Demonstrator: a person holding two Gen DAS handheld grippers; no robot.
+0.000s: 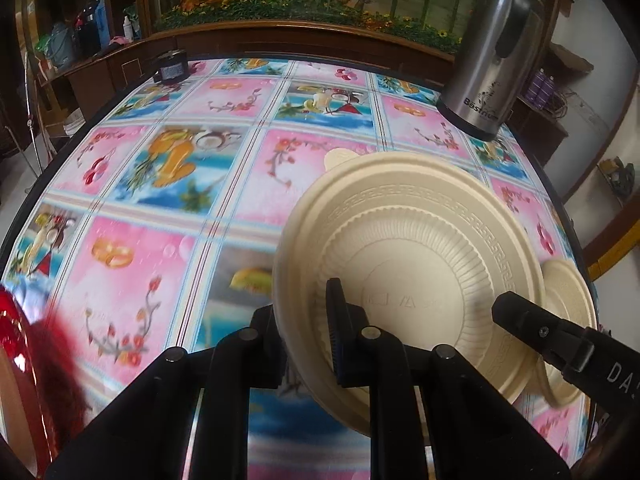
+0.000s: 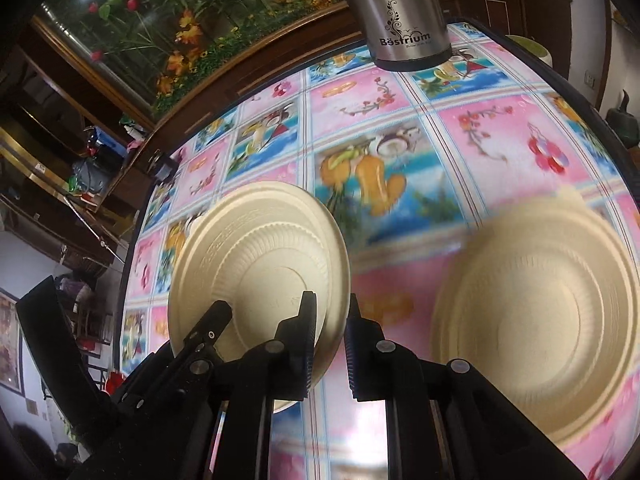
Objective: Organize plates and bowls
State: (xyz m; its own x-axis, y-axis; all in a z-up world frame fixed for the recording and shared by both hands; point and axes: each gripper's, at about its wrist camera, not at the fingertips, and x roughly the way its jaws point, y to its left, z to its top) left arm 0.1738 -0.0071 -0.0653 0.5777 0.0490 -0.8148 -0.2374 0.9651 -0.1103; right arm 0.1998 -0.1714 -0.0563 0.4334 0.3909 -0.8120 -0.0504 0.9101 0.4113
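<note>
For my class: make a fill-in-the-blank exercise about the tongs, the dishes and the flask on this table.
1. The left tongs and right tongs both grip the rim of one cream ____.
2. The steel flask bears the name ____ on its side.
3. A cream bowl rests on the pink and ____ tablecloth.
Missing words: plate; Bestrium; blue.
</note>
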